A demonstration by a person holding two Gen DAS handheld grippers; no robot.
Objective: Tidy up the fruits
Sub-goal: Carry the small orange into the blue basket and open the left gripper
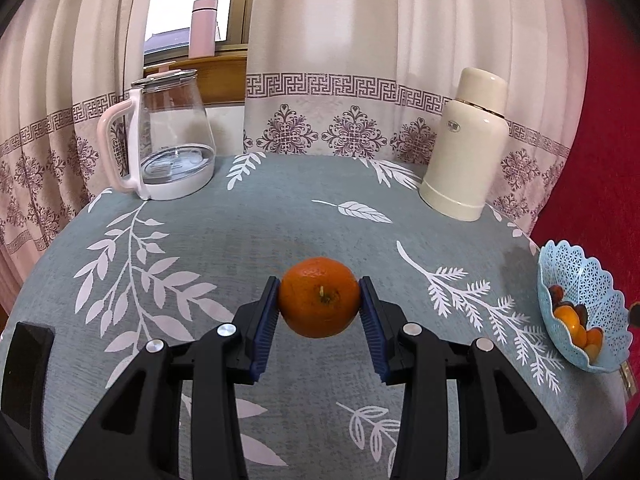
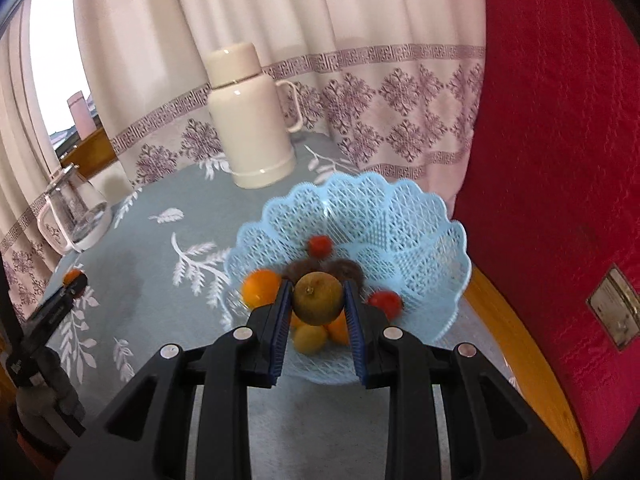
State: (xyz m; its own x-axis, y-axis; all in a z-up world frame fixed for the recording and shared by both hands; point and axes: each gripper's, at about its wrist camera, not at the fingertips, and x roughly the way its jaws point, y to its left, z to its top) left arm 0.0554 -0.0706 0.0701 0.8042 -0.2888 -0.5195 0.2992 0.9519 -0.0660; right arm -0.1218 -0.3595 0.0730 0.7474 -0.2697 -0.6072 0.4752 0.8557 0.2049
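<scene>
My left gripper (image 1: 319, 303) is shut on an orange (image 1: 319, 300) and holds it above the middle of the grey leaf-patterned table (image 1: 240, 232). The light blue lattice fruit basket (image 1: 576, 280) sits at the table's right edge. In the right wrist view my right gripper (image 2: 317, 300) is shut on a brownish-green round fruit (image 2: 318, 298) and holds it over the basket (image 2: 400, 216). The basket holds an orange (image 2: 260, 286), a yellow fruit (image 2: 310, 338), two small red fruits (image 2: 319, 245) and dark brown fruits (image 2: 348, 268). The left gripper with its orange shows at far left (image 2: 74, 280).
A glass kettle with a pink handle (image 1: 160, 136) stands at the table's back left. A cream thermos (image 1: 468, 144) stands at the back right, just behind the basket (image 2: 250, 120). Patterned curtains hang behind. A red padded surface (image 2: 560, 160) rises to the right of the table.
</scene>
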